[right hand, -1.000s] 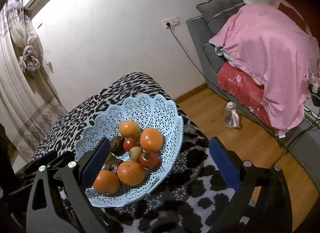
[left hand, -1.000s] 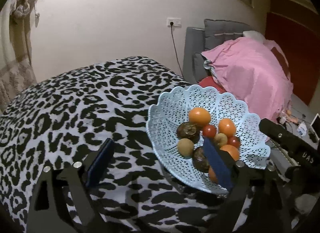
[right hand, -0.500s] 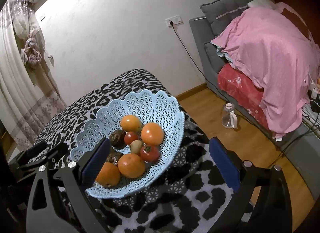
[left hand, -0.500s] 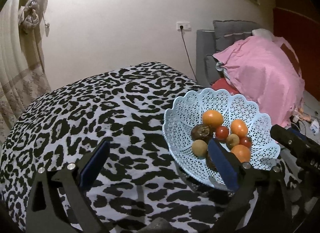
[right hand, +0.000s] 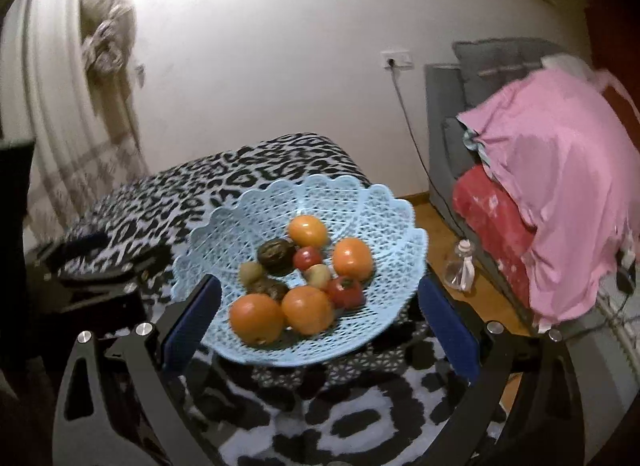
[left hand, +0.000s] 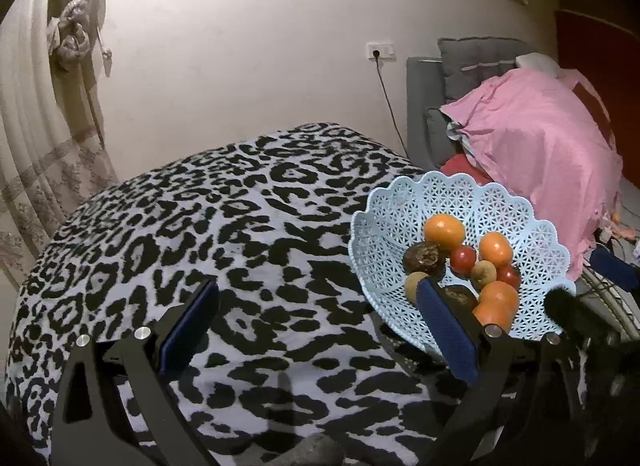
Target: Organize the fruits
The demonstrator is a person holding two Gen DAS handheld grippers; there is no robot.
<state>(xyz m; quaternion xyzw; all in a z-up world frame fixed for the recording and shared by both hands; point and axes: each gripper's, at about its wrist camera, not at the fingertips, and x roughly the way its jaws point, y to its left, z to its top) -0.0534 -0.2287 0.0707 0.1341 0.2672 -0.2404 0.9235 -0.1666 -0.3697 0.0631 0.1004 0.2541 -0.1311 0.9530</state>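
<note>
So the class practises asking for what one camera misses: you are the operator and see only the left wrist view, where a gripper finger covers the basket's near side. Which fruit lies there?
Observer: The near-left orange and the near-right orange lie side by side against the near wall of the basket.
Operator: Is the right gripper holding anything?
Observer: No. The right gripper is open and empty, short of the basket.
Operator: Anything on the floor?
Observer: A clear bottle stands beside the sofa.
</note>
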